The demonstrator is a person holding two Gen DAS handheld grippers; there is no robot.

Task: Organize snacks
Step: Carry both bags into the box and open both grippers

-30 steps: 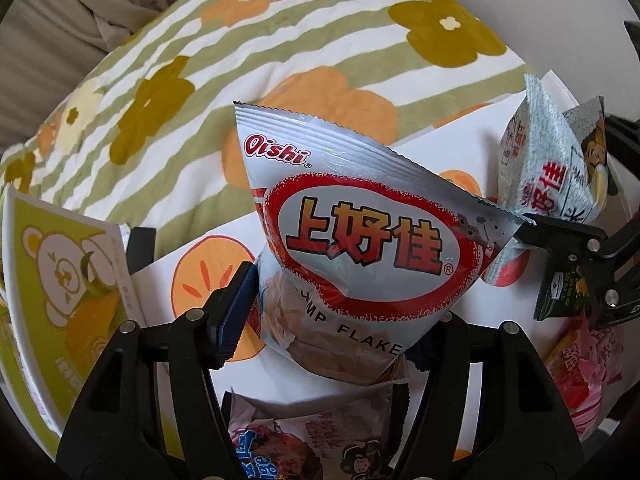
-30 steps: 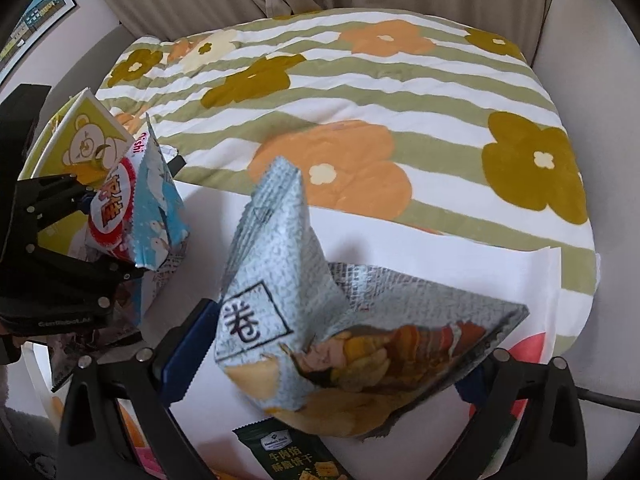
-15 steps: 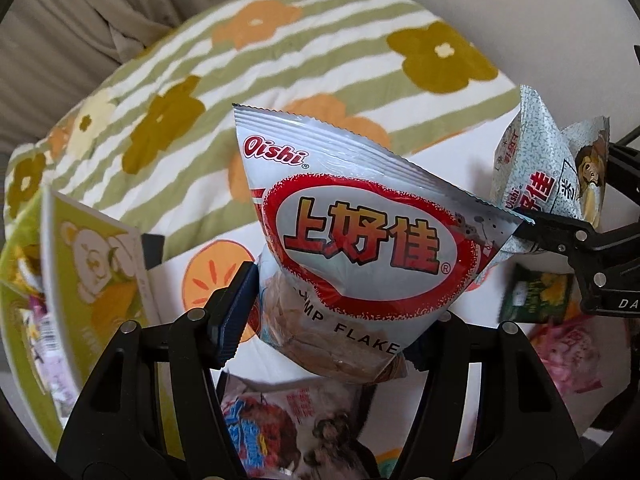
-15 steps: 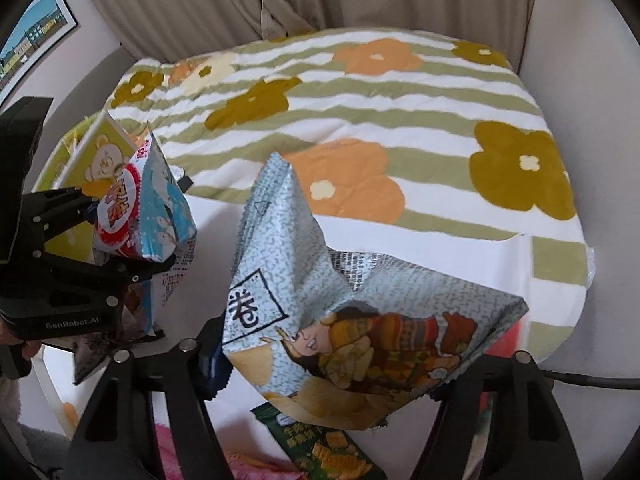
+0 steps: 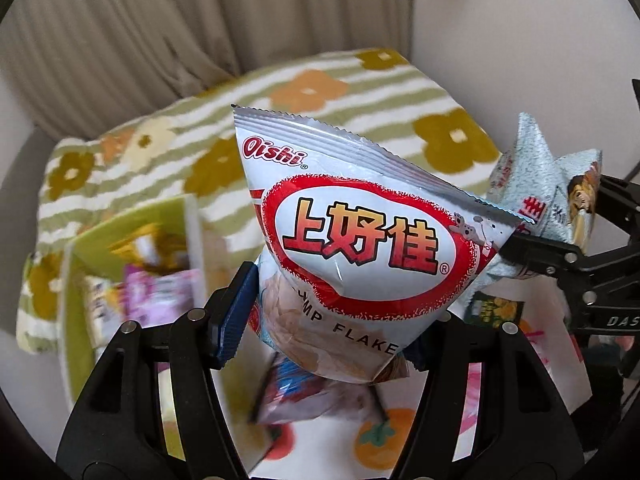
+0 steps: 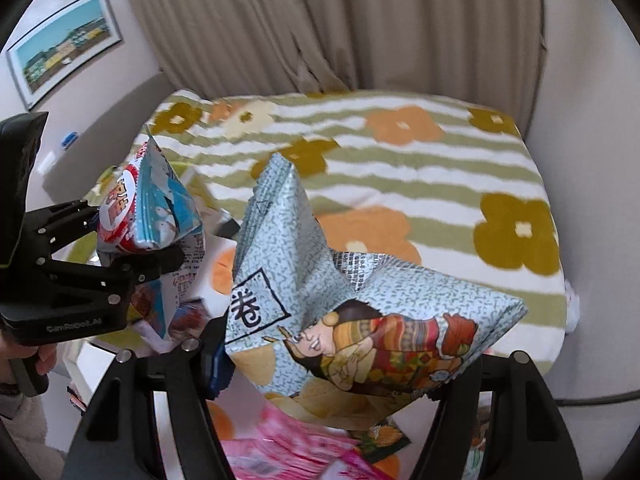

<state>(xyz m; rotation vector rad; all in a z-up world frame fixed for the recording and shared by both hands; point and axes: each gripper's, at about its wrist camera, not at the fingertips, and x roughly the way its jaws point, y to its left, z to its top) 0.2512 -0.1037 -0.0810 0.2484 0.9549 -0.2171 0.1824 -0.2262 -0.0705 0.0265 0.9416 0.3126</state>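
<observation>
A: Left wrist view. Your left gripper pinches the Oishi bag by its lower part, mid-frame; the green box sits at left. Risk?

B: Slick, puffed foil may slide out.

A: Right wrist view?

B: Your right gripper pinches the grey-blue bag; swinging left, it could knock the other bag.

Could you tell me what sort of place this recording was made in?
Probably a home bedroom or living room: a floral striped blanket covers a soft surface, beige curtains hang behind it, and a framed picture is on the wall.
</observation>
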